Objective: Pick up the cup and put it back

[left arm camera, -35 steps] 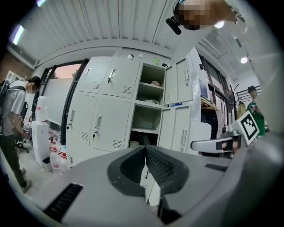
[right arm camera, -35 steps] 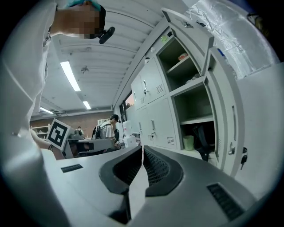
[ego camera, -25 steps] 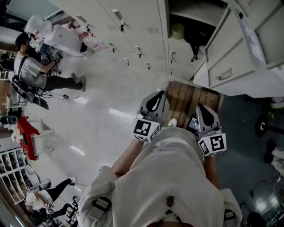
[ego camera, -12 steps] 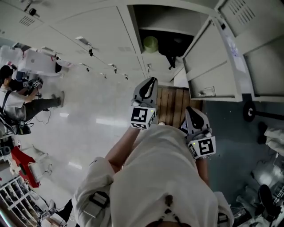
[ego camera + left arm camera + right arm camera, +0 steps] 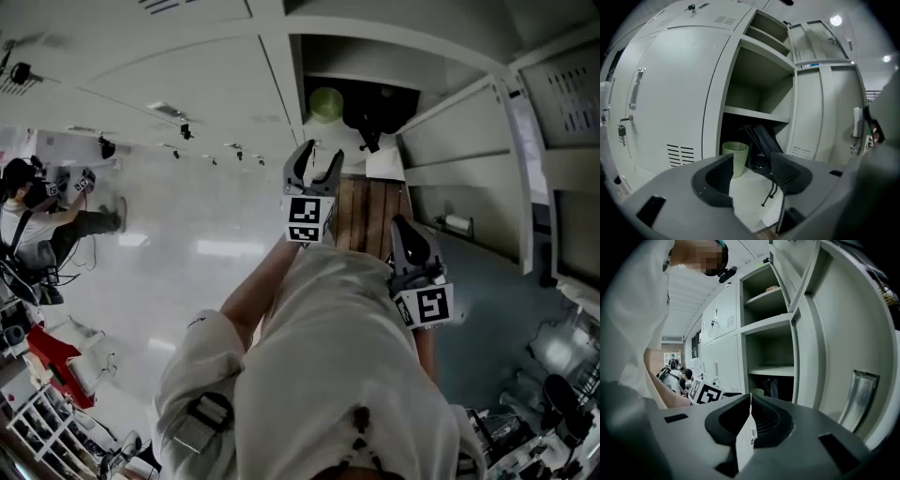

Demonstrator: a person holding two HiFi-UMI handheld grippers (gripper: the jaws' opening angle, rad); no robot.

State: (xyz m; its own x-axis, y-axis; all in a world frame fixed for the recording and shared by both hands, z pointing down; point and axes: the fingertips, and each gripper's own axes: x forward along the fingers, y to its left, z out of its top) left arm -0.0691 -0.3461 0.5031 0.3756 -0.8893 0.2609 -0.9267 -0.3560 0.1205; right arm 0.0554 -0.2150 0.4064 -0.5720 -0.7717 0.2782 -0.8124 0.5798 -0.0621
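Observation:
A green textured cup (image 5: 736, 156) stands upright on a white sheet (image 5: 752, 194) in the open locker's bottom compartment; it also shows as the cup (image 5: 326, 102) in the head view. My left gripper (image 5: 752, 161) points at it from a short way off, jaws opening, nothing between them. The left jaw hides the cup's lower left side. In the head view the left gripper (image 5: 317, 161) is held just below the locker opening. My right gripper (image 5: 401, 228) hangs lower and to the right, shut and empty; its own view shows the right gripper (image 5: 749, 411) with its pads together.
A black bag (image 5: 761, 139) leans beside the cup, with a cord trailing over the sheet. The locker door (image 5: 459, 141) stands open to the right. Shut lockers (image 5: 187, 84) run to the left. A wooden board (image 5: 371, 214) lies under the grippers. A person (image 5: 33, 220) crouches far left.
The view has closed in on the open locker. My left gripper rose toward the compartment and its jaws parted. The right gripper stayed low and shut.

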